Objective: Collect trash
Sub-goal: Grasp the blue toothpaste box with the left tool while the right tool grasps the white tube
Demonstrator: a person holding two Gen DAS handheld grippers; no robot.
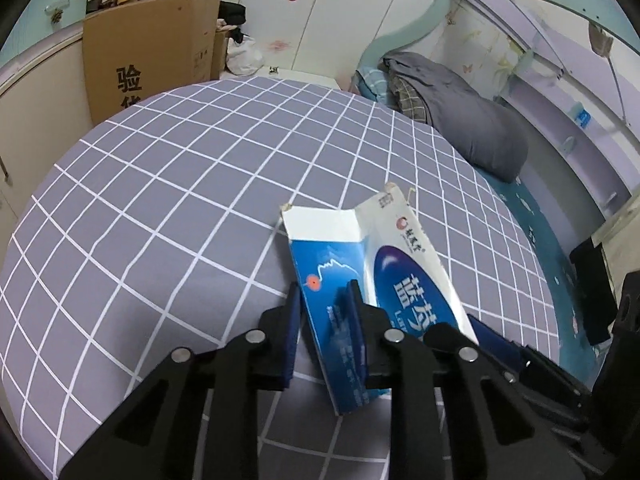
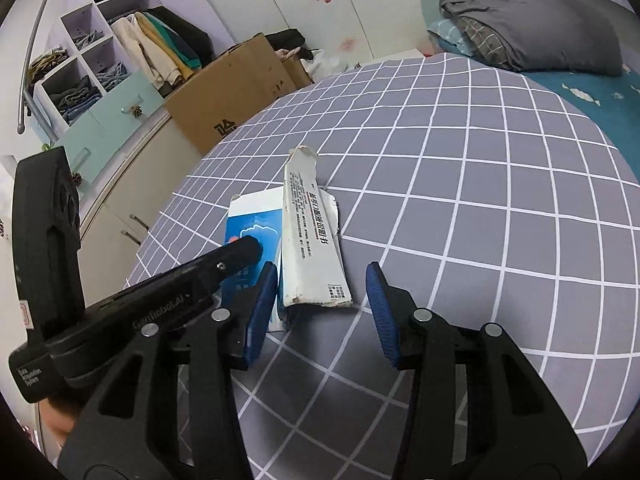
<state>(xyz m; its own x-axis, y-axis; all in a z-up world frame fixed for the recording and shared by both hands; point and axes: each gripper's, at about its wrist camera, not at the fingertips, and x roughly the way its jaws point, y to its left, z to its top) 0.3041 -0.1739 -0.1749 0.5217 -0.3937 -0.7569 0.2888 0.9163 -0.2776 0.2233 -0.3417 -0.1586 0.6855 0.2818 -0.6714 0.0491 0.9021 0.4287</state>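
Note:
A torn blue and white carton point(image 1: 384, 264) lies on the grey checked bedsheet point(image 1: 180, 184). My left gripper point(image 1: 325, 314) is shut on its blue side panel, one blue pad at the panel's left edge and the other pressed in by the fold. In the right wrist view the carton point(image 2: 308, 248) shows its white printed side, with a black left finger point(image 2: 236, 256) lying over the blue face. My right gripper point(image 2: 322, 312) stands open, and the carton's near end sits just ahead between its pads without touching them. One right finger point(image 1: 494, 338) shows beside the carton.
A big cardboard box point(image 1: 148, 64) leans beyond the bed's far-left edge. Folded grey bedding and a pillow point(image 1: 472, 128) lie at the head, on a teal sheet point(image 2: 600, 92). Shelves of clothes point(image 2: 88, 60) and drawers stand to the left of the bed.

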